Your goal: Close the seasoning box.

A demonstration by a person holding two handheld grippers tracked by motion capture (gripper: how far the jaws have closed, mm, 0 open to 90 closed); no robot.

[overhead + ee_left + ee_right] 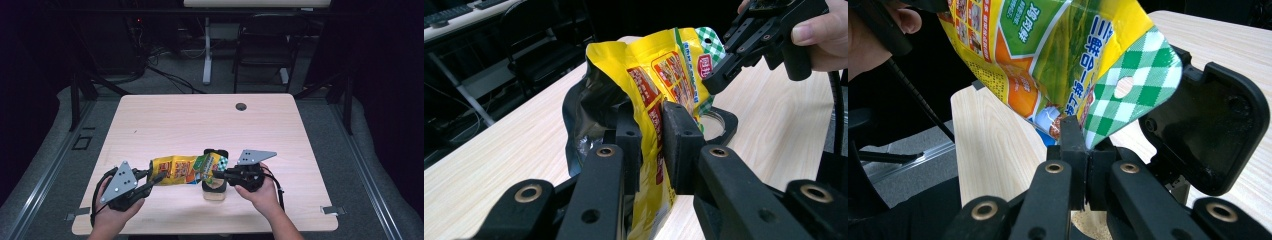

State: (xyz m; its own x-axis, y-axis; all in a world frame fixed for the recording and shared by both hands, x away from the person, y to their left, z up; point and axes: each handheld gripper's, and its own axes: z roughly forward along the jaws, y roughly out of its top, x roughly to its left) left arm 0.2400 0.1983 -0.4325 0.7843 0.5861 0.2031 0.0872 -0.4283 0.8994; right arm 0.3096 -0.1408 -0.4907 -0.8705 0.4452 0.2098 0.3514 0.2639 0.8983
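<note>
Over the table (165, 120), near its front edge, we hold a yellow snack bag (186, 169) in the air, long axis running left to right along that edge. Our left tongs (155, 179) clamp its yellow end and our right tongs (216, 174) pinch its green-checked end above a black holder (216, 187). We see red and green label panels with Chinese print, too small for us to read.

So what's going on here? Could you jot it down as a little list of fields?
Held thing: yellow snack bag, lifted off the table
Left tongs: shut on the bag's lower part
Right tongs: shut on the bag's green checked end
Under the bag: black holder on a wooden block
Bag state: stretched between both tongs, crumpled
</note>
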